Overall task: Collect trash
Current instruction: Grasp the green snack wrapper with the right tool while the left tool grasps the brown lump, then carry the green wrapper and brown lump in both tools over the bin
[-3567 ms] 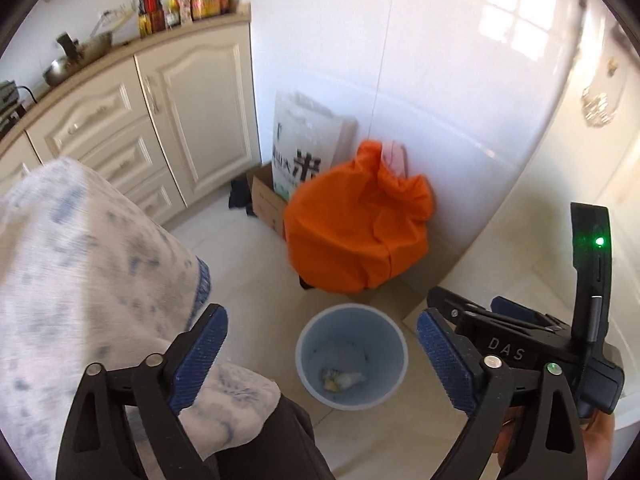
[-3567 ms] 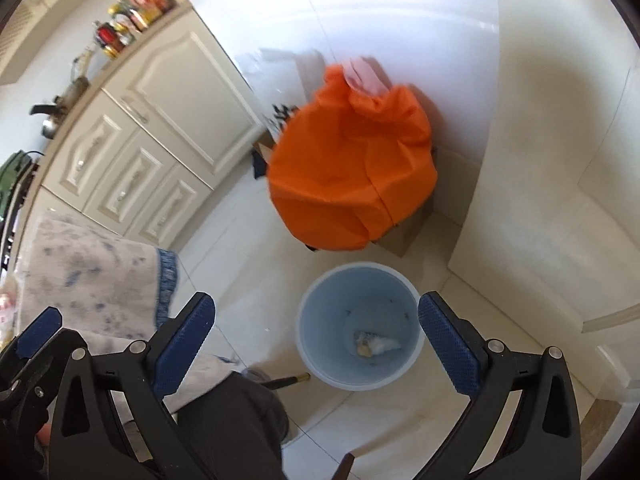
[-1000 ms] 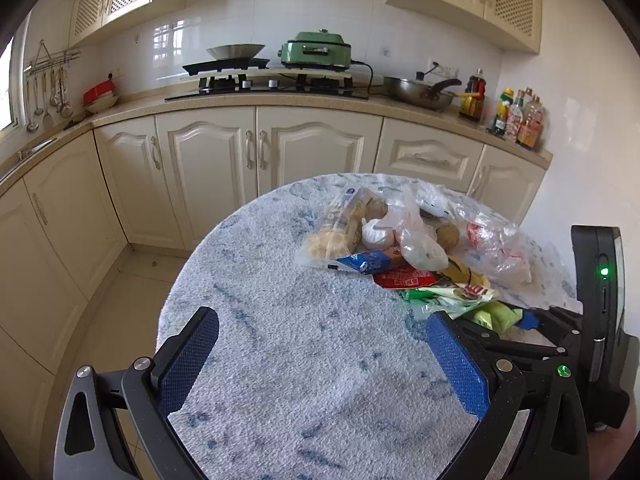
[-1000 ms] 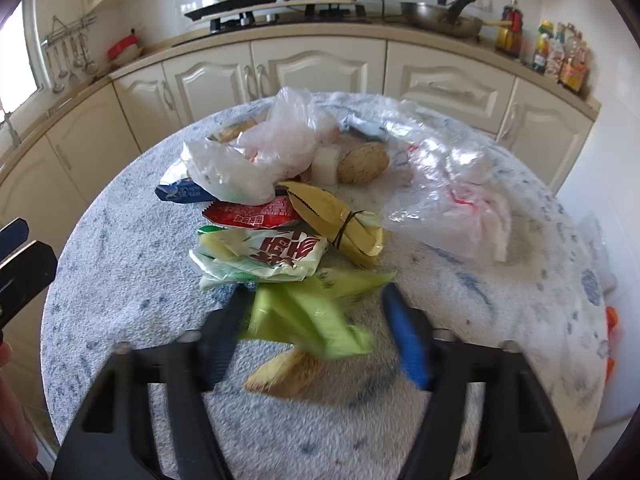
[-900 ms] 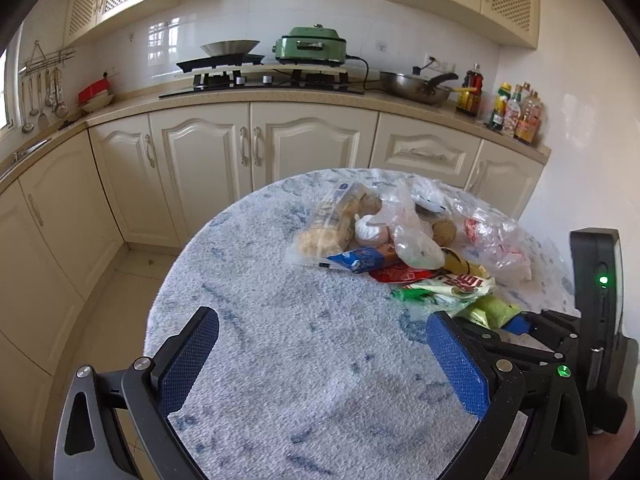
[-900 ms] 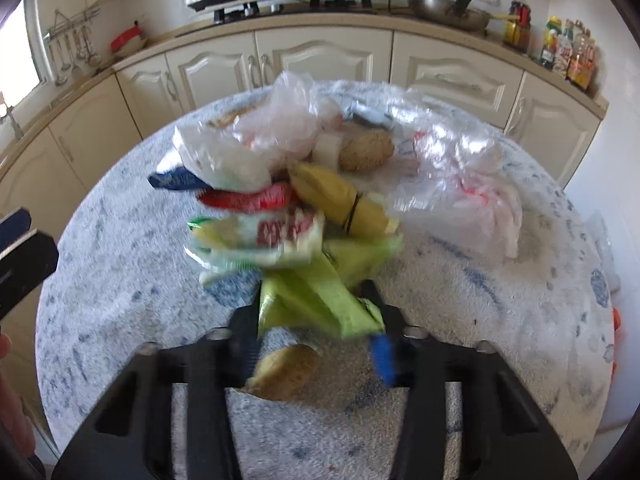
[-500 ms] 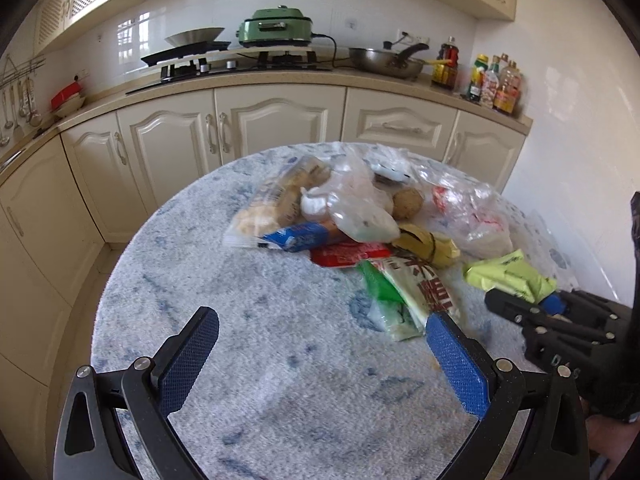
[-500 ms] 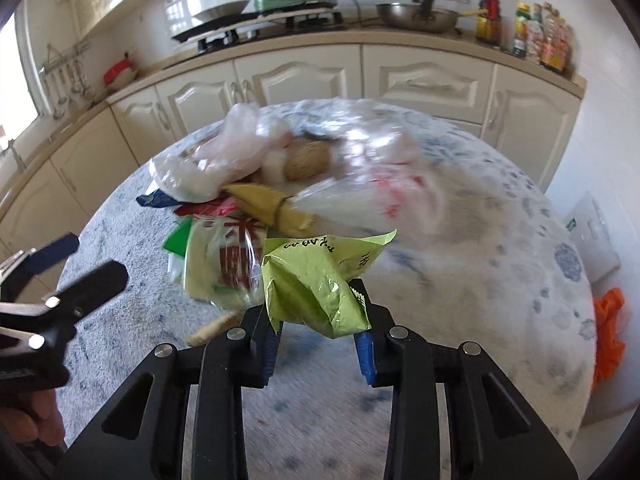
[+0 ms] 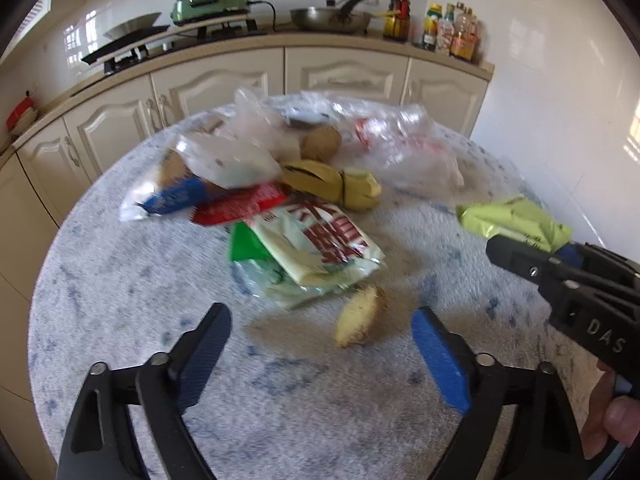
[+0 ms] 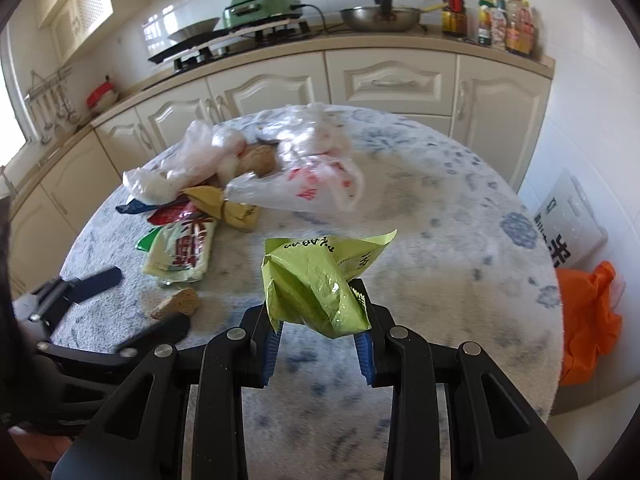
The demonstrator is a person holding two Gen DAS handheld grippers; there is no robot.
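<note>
My right gripper (image 10: 318,346) is shut on a crumpled green wrapper (image 10: 316,280) and holds it above the round table (image 10: 460,240); both also show in the left wrist view, gripper (image 9: 520,258) and wrapper (image 9: 514,220). My left gripper (image 9: 320,352) is open and empty, low over the table, with a small tan scrap (image 9: 358,316) lying between and just ahead of its fingers. Behind it lies a pile of trash: a white and green packet with red print (image 9: 316,248), a red wrapper (image 9: 236,208), a yellow wrapper (image 9: 332,182) and clear plastic bags (image 9: 392,136).
Cream cabinets (image 10: 392,80) and a counter with a stove, wok and bottles run behind the table. An orange bag (image 10: 588,320) and a white sack (image 10: 568,224) sit on the floor to the right of the table.
My right gripper closed on the green wrapper and lifted it off the pile to the right. My left gripper has moved in low toward the tan scrap.
</note>
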